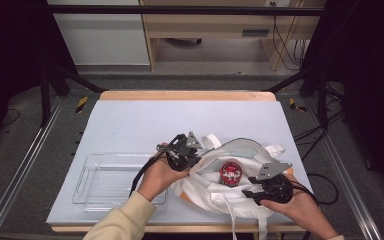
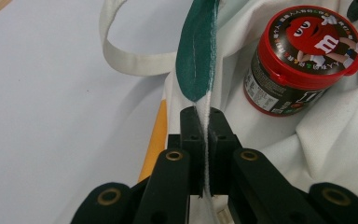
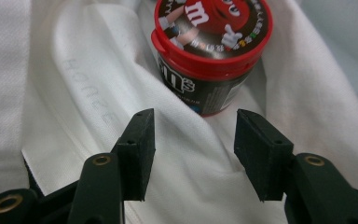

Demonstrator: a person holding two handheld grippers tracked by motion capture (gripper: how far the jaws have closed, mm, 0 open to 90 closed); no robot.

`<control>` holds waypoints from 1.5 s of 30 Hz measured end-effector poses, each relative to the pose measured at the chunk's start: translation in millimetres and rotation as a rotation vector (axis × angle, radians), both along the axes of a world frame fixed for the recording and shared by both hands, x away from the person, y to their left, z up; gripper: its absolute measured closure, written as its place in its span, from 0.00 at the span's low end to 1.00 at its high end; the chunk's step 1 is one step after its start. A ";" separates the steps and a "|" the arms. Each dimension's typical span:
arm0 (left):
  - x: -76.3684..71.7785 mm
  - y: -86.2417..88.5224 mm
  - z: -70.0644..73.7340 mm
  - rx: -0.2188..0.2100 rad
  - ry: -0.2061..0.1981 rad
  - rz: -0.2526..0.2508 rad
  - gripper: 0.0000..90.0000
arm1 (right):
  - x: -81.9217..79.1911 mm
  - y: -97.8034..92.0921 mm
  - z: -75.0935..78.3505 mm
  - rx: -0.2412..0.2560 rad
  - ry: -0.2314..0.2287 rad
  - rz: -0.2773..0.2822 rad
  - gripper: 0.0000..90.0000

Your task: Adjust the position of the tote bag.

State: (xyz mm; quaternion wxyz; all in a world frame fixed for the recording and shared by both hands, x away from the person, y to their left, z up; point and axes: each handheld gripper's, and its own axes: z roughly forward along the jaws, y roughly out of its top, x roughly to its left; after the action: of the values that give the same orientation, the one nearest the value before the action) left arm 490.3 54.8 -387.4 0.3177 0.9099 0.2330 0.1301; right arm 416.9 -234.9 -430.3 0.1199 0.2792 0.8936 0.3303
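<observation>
Grey mat (image 1: 130,125): left hand-held gripper (image 1: 182,150) pinches bag (image 1: 215,192) rim; right hand-held gripper (image 1: 265,192) wide, facing can (image 1: 230,172).

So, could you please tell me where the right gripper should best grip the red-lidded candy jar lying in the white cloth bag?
Probably the dark round body just below the red lid of the candy jar, approached head-on: the right gripper already faces it, jaws open either side.

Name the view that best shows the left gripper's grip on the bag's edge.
The left gripper view: the left gripper has its jaws shut on the white bag edge. The high view shows that gripper small at the bag's rim; the right gripper view shows bag cloth.
</observation>
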 end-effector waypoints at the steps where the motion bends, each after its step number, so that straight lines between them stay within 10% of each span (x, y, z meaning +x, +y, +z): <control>1: -0.1 0.3 0.3 0.000 0.000 0.000 0.98 | -0.5 -0.4 -2.8 0.003 -0.001 0.002 0.56; 24: 4.2 -0.7 1.0 0.036 0.005 0.051 0.98 | -14.6 -6.6 -9.0 -0.008 -0.046 0.010 0.96; 45: 19.6 7.7 -6.8 0.106 -0.005 0.124 0.98 | -34.4 -20.3 -22.9 0.009 -0.015 0.116 1.00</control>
State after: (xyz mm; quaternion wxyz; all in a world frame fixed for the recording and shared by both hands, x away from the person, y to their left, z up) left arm 509.9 62.4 -394.2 0.2611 0.9089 0.2808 0.1639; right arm 382.5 -255.2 -453.2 0.1062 0.2250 0.9059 0.3427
